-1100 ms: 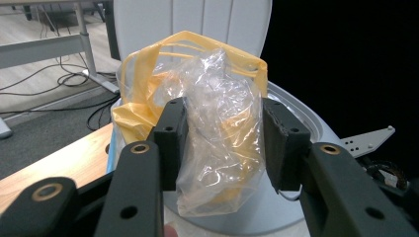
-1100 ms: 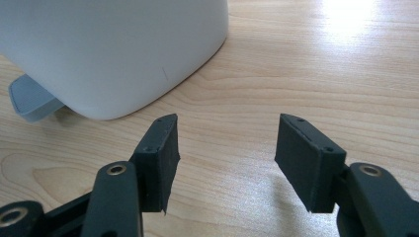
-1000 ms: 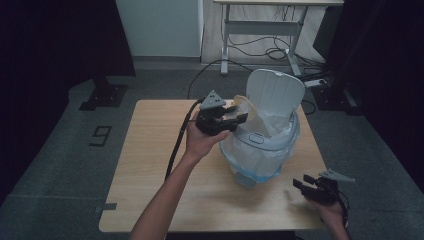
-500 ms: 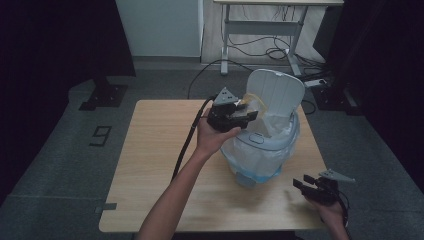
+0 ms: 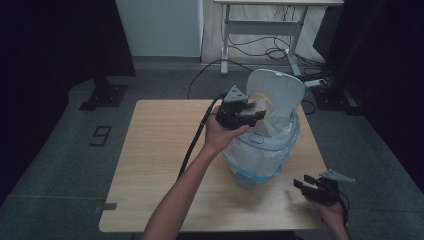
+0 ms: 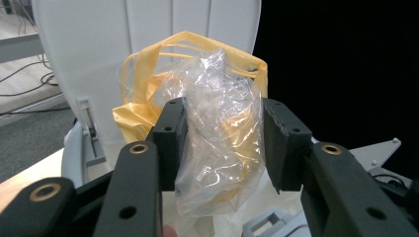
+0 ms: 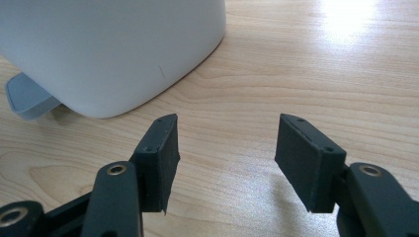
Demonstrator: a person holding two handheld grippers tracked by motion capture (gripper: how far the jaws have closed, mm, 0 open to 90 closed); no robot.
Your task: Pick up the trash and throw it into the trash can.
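Left gripper [image 6: 225, 148], clenched on the crumpled clear-and-yellow plastic bag [image 6: 217, 123]: centre it over the white lidded bin [image 5: 265, 145] before releasing; right gripper [image 7: 225, 163] stands released.

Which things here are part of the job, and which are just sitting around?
Part of the job:
- left gripper, shut on the crumpled plastic bag
- white bin, lid up

Just around:
- right gripper, open and holding nothing, by the bin's base
- wooden table
- desk legs and cables on the floor behind
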